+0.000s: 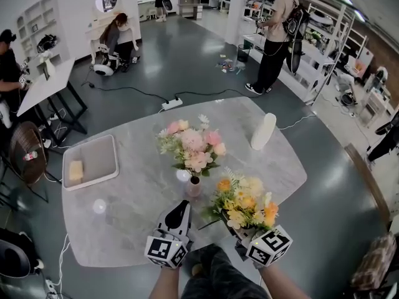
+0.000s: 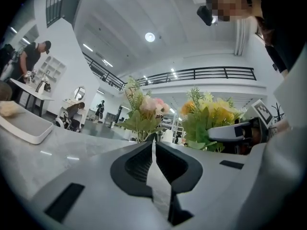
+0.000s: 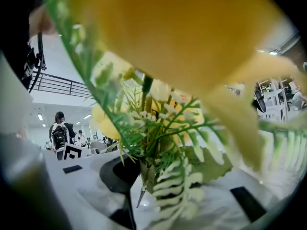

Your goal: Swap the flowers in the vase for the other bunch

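A pink bunch [image 1: 192, 147] stands in a small vase [image 1: 194, 186] at the middle of the marble table [image 1: 143, 185]. My right gripper [image 1: 237, 225] is shut on the stems of a yellow and orange bunch [image 1: 244, 205], held just right of the vase near the table's front edge. The right gripper view shows the stems and fern leaves [image 3: 160, 157] between the jaws. My left gripper [image 1: 182, 207] is shut and holds nothing, its tip just in front of the vase. In the left gripper view the pink bunch [image 2: 144, 111] and the yellow bunch [image 2: 211, 114] rise beyond the closed jaws.
A white tray [image 1: 100, 161] holding a yellow block [image 1: 75, 170] sits at the table's left. A tall white bottle [image 1: 263, 131] stands at the back right. A small round object [image 1: 99, 205] lies front left. People stand and sit further off in the room.
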A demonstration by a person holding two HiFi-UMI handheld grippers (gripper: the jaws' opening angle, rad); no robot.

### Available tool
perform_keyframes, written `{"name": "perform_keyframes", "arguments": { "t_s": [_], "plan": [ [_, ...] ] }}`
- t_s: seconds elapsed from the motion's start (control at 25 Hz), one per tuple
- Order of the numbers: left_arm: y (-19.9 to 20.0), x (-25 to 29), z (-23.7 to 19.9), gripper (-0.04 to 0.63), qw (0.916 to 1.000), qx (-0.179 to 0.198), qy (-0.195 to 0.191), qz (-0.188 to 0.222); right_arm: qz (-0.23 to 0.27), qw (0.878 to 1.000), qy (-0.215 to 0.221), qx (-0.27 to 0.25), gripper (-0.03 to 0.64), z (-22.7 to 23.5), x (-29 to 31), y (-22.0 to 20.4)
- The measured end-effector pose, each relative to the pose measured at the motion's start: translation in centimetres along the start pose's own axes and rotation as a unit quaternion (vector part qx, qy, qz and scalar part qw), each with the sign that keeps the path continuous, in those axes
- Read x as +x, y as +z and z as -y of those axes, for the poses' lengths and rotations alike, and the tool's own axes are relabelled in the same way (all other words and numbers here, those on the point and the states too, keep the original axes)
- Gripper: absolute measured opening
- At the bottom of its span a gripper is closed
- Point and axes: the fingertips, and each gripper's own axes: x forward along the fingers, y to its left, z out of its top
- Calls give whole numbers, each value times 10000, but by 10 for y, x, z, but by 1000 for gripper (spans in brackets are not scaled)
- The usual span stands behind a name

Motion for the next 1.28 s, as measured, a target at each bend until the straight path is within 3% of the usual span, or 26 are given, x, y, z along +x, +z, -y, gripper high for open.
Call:
{"name": "perform_keyframes", "arguments": {
  "t_s": [0.28,0.76,1.08,1.28],
  "plan": [
    [-3,25,-11,26,10000,89,-8,-35,-65,9999,133,15,118,7,10,-2],
    [-5,61,-34,170,9999,106,-78,-33,-177,9996,161,145,118,24,23,-13],
    [-8,81,-37,190,9997,123,-198,-77,-187,9996,183,146,118,30,28,-16],
    [-6,91,-35,203,9988,31,-467,-168,-219,9995,162,159,118,35,29,-14]
  ]
}}
